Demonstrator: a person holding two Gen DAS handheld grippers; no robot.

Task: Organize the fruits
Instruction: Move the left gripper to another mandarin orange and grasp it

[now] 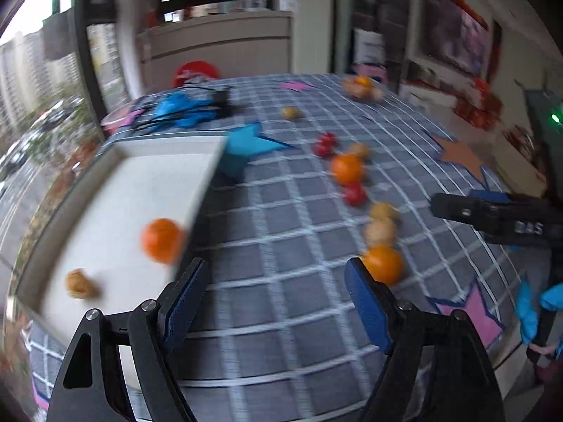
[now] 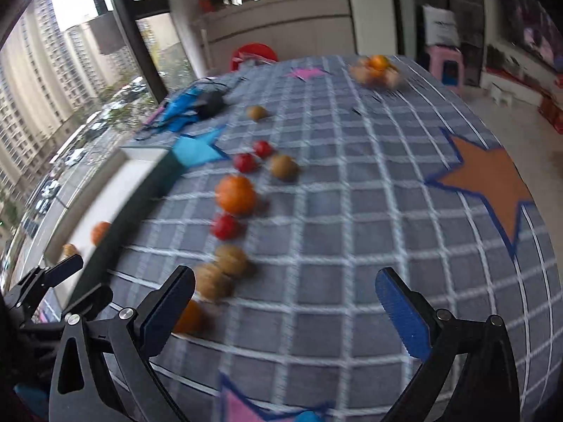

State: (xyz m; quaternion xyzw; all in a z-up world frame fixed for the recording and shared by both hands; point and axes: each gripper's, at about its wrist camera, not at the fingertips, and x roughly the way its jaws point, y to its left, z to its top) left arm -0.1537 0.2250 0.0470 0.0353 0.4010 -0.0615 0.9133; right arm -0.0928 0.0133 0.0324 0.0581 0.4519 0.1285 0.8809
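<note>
A white tray [image 1: 116, 190] lies at the left of the checked table, holding an orange [image 1: 162, 240] and a brown walnut-like fruit [image 1: 79, 283]. A loose line of fruit lies on the cloth: oranges [image 1: 346, 168] [image 1: 383, 263], red fruits [image 1: 354, 194] [image 1: 325, 143] and brown fruits [image 1: 381, 230]. My left gripper [image 1: 278, 302] is open and empty, above the cloth beside the tray's corner. My right gripper [image 2: 285, 302] is open and empty, above the cloth next to the brown fruits [image 2: 230, 258] and an orange [image 2: 190, 316]. The tray [image 2: 105, 193] also shows in the right wrist view.
A small pile of fruit [image 1: 362, 88] sits at the table's far edge. Blue and black items [image 1: 190, 107] lie at the back left. Paper stars, blue [image 1: 250, 144], brown [image 2: 489, 179] and pink [image 1: 475, 311], lie on the cloth. A window runs along the left.
</note>
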